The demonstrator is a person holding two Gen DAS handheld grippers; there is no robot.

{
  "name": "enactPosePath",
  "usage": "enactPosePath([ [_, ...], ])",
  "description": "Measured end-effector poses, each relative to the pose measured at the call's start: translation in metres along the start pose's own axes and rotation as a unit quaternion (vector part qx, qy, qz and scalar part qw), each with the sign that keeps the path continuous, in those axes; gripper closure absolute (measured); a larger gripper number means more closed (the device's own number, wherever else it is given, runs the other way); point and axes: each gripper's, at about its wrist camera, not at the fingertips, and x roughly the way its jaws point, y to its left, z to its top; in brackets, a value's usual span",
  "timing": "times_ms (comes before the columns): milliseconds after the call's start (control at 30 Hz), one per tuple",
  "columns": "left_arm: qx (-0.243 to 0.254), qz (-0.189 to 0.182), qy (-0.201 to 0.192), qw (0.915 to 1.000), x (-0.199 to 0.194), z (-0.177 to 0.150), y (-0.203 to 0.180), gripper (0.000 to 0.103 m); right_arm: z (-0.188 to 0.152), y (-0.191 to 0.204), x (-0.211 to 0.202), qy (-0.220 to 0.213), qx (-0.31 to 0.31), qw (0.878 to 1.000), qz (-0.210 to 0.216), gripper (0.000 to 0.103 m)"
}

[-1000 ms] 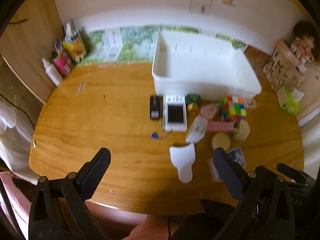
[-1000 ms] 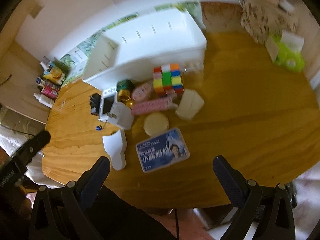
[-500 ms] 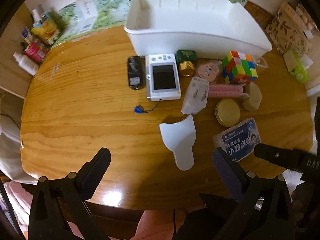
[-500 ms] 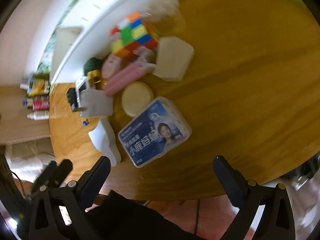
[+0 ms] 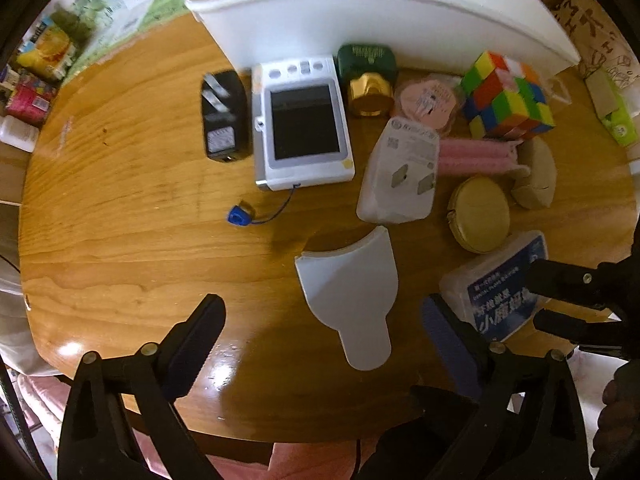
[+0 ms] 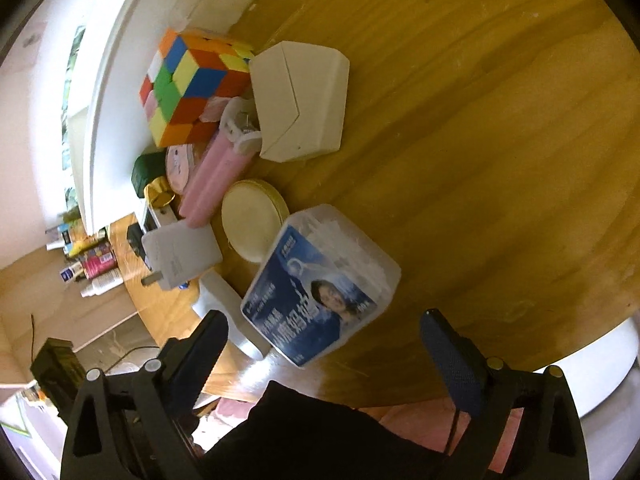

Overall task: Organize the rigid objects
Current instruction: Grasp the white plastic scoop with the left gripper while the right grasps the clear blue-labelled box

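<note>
Both claws are spread wide and hold nothing. The right claw point(image 6: 323, 354) is lined up on the clear plastic box point(image 6: 320, 284) with the blue label, which lies at lower centre of the right wrist view, near the bench point(image 6: 500, 160) edge. Its long axis runs from lower left to upper right. If gripped off-centre, the smooth box could slip, or be knocked over the edge. The white scoop point(image 5: 352, 292) could be nudged, being just beside it.

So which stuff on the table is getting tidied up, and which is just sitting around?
For tidying:
white bin
puzzle cube
blue-label box
white scoop
white gadget
round tin

Just lying about:
bottles and packets at the wall
green tissue pack
</note>
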Motion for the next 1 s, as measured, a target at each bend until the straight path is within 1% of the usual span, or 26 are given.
enactPosePath([
  [167,-0.003,-0.011,0.034,0.9994,0.015,0.008,0.005,0.01,0.008,0.008,0.006,0.008,0.006,1.0,-0.019,0.011],
  [267,-0.004,-0.018,0.05,0.9986,0.023,0.013,0.009,0.012,0.011,0.01,0.01,0.015,0.009,0.999,-0.033,0.016],
  [400,-0.001,-0.024,0.067,0.9974,0.031,0.018,0.01,0.019,0.017,0.014,0.012,0.018,0.01,0.999,-0.046,0.016],
  [433,0.0,-0.025,0.07,0.9973,0.034,0.014,0.009,0.022,0.018,0.016,0.013,0.019,0.01,0.998,-0.051,0.016],
  [467,0.0,-0.025,0.074,0.997,0.038,0.016,0.003,0.023,0.018,0.016,0.014,0.02,0.011,0.998,-0.055,0.017],
  [533,0.001,-0.025,0.081,0.9964,0.042,0.016,0.0,0.025,0.019,0.029,0.021,0.019,0.012,0.998,-0.065,0.017],
  [667,0.009,-0.019,0.078,0.9967,0.048,0.023,-0.002,0.028,0.022,0.043,0.028,0.021,0.006,0.996,-0.082,0.017],
  [800,0.017,-0.019,0.07,0.9972,0.05,0.034,-0.012,0.038,0.023,0.062,0.039,0.02,-0.004,0.994,-0.104,0.022],
  [867,0.019,-0.017,0.07,0.9973,0.05,0.042,-0.019,0.038,0.021,0.062,0.036,0.02,-0.007,0.994,-0.105,0.023],
  [1000,0.018,-0.015,0.066,0.9975,0.047,0.04,-0.02,0.039,0.018,0.063,0.036,0.014,-0.013,0.995,-0.097,0.024],
])
